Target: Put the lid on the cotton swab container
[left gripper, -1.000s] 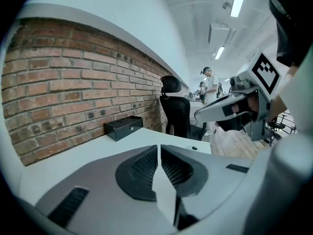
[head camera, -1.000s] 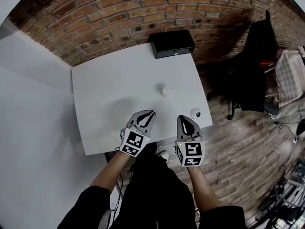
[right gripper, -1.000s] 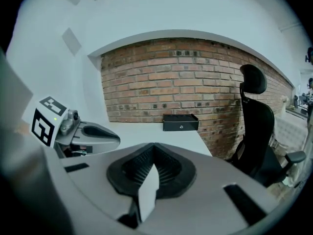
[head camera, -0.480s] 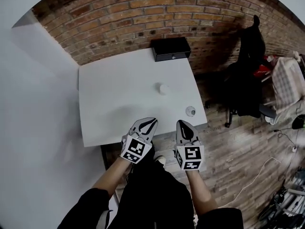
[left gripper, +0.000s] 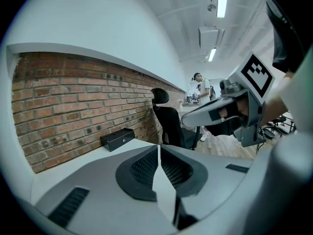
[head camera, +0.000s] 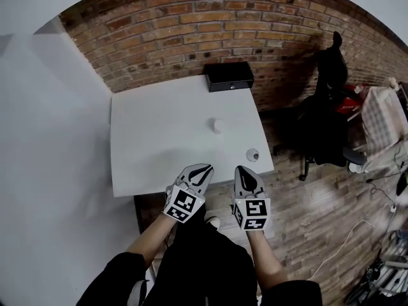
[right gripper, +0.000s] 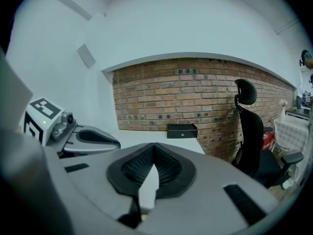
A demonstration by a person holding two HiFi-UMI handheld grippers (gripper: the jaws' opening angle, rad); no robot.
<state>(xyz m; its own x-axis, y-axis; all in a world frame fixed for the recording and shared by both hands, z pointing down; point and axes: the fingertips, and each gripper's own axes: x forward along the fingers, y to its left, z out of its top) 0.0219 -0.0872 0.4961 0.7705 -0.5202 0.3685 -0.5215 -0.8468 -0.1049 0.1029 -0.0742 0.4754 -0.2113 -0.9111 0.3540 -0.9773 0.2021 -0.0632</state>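
On the white table (head camera: pixel 153 139) stand two small round pieces. A white one (head camera: pixel 217 125) sits near the middle, and one with a dark centre (head camera: pixel 252 153) sits near the front right corner. I cannot tell which is the lid and which the cotton swab container. My left gripper (head camera: pixel 206 167) and right gripper (head camera: pixel 243 169) hover side by side at the table's front edge, short of both pieces. Each is shut with nothing held. The left gripper (left gripper: pixel 159 149) shows its jaws pressed together, as does the right gripper (right gripper: pixel 153 148).
A black box (head camera: pixel 228 76) lies at the table's far edge against the brick wall (head camera: pixel 210 24); it also shows as a black box (left gripper: pixel 117 138) and a black box (right gripper: pixel 182 130). A black office chair (head camera: pixel 322 107) stands right of the table on the wood floor. A white wall runs along the left.
Both grippers have drawn back from over the table to its front edge and risen slightly. The two small pieces have stayed in place.
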